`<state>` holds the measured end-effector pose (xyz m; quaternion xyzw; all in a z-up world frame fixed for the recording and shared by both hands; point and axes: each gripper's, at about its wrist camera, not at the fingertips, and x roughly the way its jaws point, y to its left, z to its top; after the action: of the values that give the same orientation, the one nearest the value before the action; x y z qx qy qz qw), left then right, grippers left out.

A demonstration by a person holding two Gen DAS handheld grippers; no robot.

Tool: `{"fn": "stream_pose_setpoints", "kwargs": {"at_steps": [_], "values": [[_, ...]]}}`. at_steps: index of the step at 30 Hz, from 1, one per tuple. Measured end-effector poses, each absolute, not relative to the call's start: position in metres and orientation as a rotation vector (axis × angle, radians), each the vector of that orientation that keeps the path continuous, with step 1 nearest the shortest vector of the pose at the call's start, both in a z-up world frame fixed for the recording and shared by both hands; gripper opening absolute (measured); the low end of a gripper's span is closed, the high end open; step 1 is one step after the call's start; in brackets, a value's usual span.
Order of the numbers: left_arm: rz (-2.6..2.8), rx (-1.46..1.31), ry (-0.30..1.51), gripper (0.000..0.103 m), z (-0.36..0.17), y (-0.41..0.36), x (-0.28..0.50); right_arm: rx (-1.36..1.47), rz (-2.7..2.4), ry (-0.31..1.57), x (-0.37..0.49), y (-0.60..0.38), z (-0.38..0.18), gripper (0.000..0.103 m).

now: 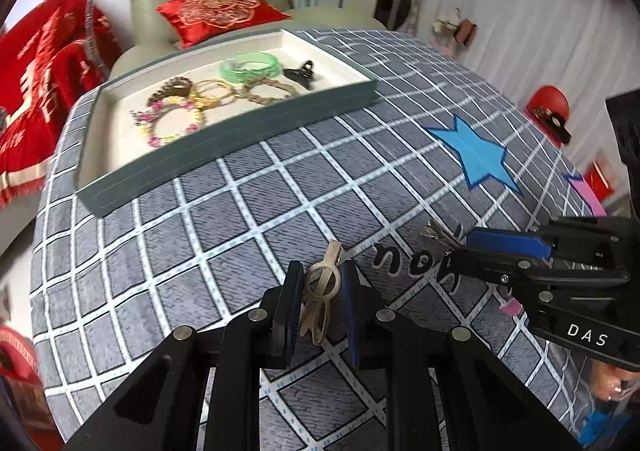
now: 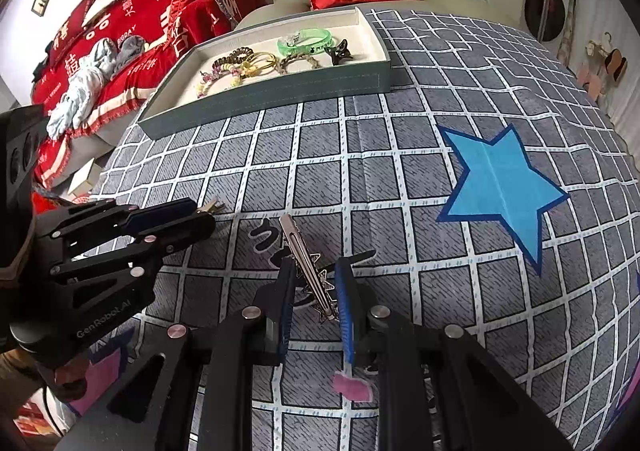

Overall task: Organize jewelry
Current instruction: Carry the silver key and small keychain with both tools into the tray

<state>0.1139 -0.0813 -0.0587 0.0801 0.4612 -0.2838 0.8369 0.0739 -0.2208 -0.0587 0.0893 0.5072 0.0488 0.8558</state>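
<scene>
My left gripper (image 1: 320, 279) is shut on a beige hair clip (image 1: 322, 285), just above the checked cloth. My right gripper (image 2: 314, 283) is shut on a silver star-trimmed hair clip (image 2: 308, 267); it also shows in the left wrist view (image 1: 440, 233) at the tips of the right gripper (image 1: 460, 247). The left gripper (image 2: 208, 217) shows in the right wrist view, the beige clip (image 2: 214, 206) poking from its tips. The grey jewelry tray (image 1: 224, 155) (image 2: 280, 97) lies at the far side, holding a green bangle (image 1: 250, 65), bracelets (image 1: 176, 111) and a black claw clip (image 1: 300, 72).
A blue star (image 1: 478, 157) (image 2: 500, 187) is printed on the cloth to the right. A pink patch (image 2: 352, 385) lies near my right gripper. A green armchair with a red cushion (image 1: 220, 9) stands behind the table; a red-covered sofa (image 2: 132, 19) is to the left.
</scene>
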Motion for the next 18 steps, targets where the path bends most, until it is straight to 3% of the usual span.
{"fn": "stream_pose_setpoints", "kwargs": {"at_steps": [18], "values": [[-0.434,0.069,0.931,0.036,-0.042,-0.049,0.122,0.228,0.106,1.047,0.091,-0.218,-0.048,0.022]]}}
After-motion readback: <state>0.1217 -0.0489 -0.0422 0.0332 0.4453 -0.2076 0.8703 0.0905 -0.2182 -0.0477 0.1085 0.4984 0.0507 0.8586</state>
